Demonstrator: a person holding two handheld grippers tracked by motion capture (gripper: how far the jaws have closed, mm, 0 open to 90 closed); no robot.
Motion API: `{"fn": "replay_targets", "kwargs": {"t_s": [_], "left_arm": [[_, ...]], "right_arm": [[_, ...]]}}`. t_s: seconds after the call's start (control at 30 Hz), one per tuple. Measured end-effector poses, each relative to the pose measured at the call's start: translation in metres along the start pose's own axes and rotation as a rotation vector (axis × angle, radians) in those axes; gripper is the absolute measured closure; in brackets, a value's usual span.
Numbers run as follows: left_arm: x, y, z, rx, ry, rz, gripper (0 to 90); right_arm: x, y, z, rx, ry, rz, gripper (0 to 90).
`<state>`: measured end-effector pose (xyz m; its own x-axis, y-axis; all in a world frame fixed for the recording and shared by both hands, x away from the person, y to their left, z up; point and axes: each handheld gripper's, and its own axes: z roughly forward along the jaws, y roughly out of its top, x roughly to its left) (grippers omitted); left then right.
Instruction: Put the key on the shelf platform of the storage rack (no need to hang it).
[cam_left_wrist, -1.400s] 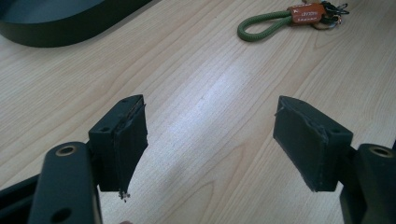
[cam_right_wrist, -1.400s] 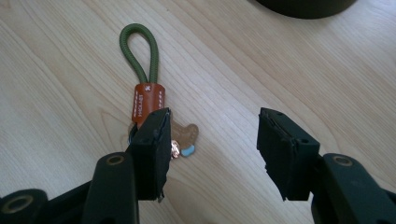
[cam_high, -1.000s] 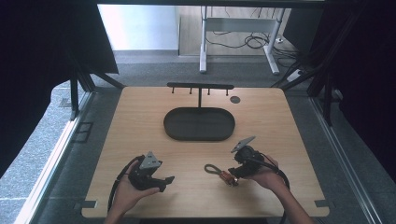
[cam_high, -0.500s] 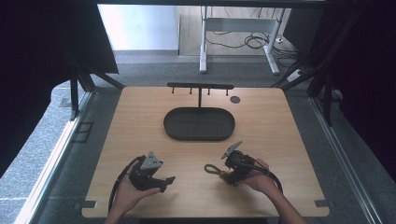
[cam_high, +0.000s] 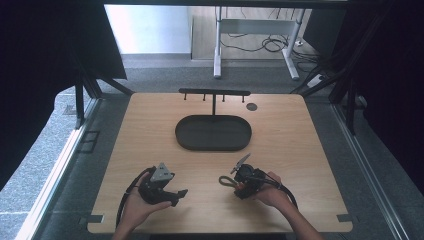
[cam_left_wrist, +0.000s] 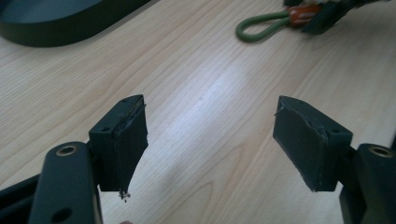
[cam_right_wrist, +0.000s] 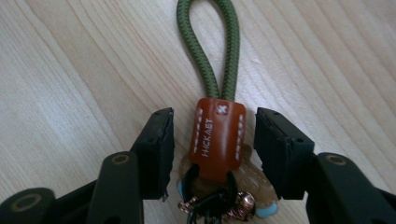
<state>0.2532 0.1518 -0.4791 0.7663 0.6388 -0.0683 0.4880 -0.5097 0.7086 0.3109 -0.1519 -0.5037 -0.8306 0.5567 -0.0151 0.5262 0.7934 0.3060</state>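
Right gripper (cam_right_wrist: 212, 149) straddles the keychain (cam_right_wrist: 215, 140) lying on the table (cam_high: 300, 150) near the front edge — jaws half open, just been closing, pads not yet touching the leather tab. Best to center on the tab and squeeze squarely, not on the cord loop. Against the earlier frame, the right hand sits lower, closer over the keychain. Left gripper (cam_left_wrist: 210, 140) wide open, empty — unmoved.
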Motion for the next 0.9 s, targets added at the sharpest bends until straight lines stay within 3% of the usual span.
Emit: {"fn": "replay_targets", "kwargs": {"t_s": [0.27, 0.57, 0.9], "left_arm": [[0.001, 0.000, -0.002, -0.004, 0.006, 0.002, 26.8], [0.000, 0.000, -0.001, 0.000, 0.008, 0.006, 26.9], [-0.002, 0.001, 0.001, 0.003, 0.005, 0.005, 26.9]], "right_arm": [[-0.001, 0.004, 0.001, 0.017, 0.013, 0.017, 62.7], [-0.003, 0.004, -0.001, 0.009, 0.026, 0.020, 66.4], [-0.005, 0.010, -0.030, -0.046, 0.014, 0.002, 67.0]]}}
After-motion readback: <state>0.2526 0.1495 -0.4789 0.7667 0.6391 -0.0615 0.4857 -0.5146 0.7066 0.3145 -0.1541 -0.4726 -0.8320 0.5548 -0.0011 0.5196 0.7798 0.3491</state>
